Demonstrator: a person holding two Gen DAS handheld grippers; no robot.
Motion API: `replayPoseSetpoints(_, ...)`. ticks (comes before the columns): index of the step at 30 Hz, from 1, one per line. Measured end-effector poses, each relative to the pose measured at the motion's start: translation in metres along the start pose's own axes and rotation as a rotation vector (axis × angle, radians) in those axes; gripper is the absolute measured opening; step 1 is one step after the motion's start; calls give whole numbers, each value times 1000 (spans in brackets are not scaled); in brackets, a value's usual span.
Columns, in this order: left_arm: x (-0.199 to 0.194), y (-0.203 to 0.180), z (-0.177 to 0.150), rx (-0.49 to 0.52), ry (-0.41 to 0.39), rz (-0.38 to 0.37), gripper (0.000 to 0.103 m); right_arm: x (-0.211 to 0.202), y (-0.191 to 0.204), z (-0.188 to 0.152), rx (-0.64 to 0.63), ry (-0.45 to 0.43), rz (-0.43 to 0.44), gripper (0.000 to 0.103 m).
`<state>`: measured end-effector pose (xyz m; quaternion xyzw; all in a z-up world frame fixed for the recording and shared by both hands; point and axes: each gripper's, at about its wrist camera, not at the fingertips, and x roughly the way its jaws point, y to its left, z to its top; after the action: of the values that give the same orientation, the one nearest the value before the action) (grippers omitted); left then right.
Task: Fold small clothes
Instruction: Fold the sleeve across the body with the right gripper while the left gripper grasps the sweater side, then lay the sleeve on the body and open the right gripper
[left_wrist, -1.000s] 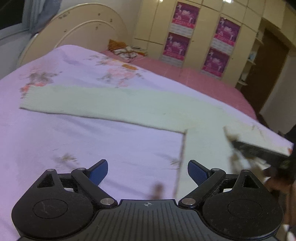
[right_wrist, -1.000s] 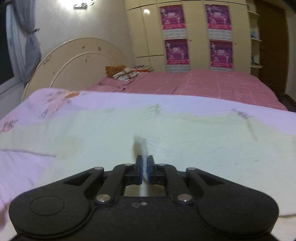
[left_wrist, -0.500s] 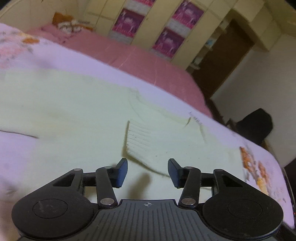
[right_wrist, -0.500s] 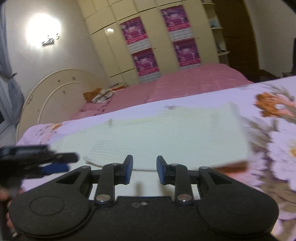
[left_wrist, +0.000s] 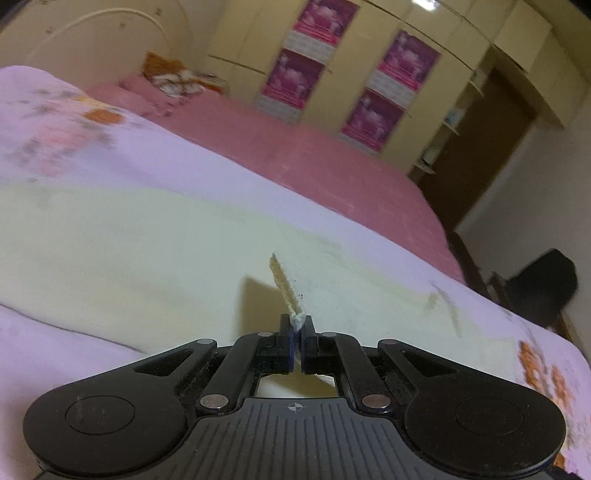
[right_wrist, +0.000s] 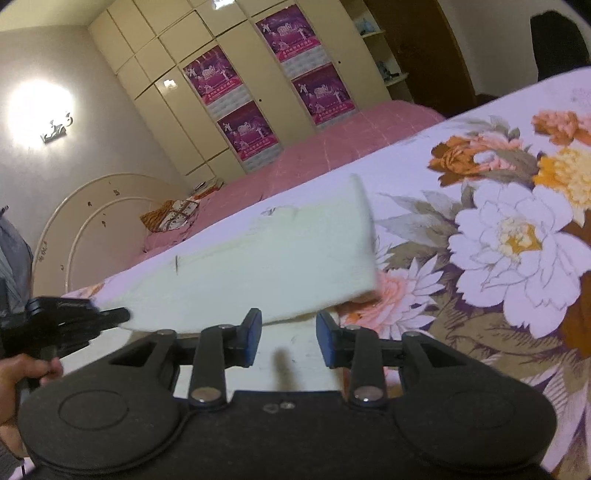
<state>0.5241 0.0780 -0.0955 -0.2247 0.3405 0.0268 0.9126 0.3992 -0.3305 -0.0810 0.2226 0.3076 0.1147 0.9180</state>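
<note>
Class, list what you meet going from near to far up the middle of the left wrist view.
Left hand-held gripper shut on the cream garment's edge → flat cream garment → lilac floral sheet → pink bedspread → wardrobe posters.

Left tongs (left_wrist: 297, 325): the two fingers are pressed together, with only a thin slit between the blue pads; a narrow cream strip is pinched at the tips.
Left tongs, from the right wrist view (right_wrist: 110, 315): they reach in from the left side, low and nearly level.
Left hand (right_wrist: 22, 373): it grips the handle; only a part of the hand shows at the edge.
Right tongs (right_wrist: 289, 334): the fingers stand apart with a wide gap, nothing between the blue pads.
</note>
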Motion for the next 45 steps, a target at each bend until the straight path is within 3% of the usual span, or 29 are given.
replayPoseSetpoints(5,5,34,2,-43,18,36,3,7,-5,-2,79,15,53,36)
replayPoseSetpoints(11,14,42,-8,-40,23,42,3,21,-9,1,152,24,71,39)
replayPoseSetpoints(17,9,48,-14,-41,27,36,3,41,-34,7,336,31,87,39)
replayPoseSetpoints(23,13,52,-19,-40,26,32,3,48,-47,4,420,12,95,31)
replayPoseSetpoints(25,13,52,-19,-40,25,31,3,49,-47,4,423,11,80,14)
replayPoseSetpoints(27,11,53,-19,-38,19,32,3,50,-49,3,419,23,53,4)
replayPoseSetpoints(33,13,50,-22,-11,28,42,3,46,-43,4,326,46,16,3)
replayPoseSetpoints(35,13,50,-22,-9,27,40,3,41,-37,8,275,63,2,9)
replayPoseSetpoints(37,13,50,-23,-6,24,39,3,26,-28,13,202,8,-15,15)
replayPoseSetpoints(40,12,49,-25,-9,14,46,3,28,-12,23,74,-38,-31,10)
replayPoseSetpoints(42,11,48,-24,-18,6,48,3,55,-5,21,-44,63,-101,1)
replayPoseSetpoints(45,13,48,-24,-6,13,49,3,58,2,24,-152,88,-131,0)
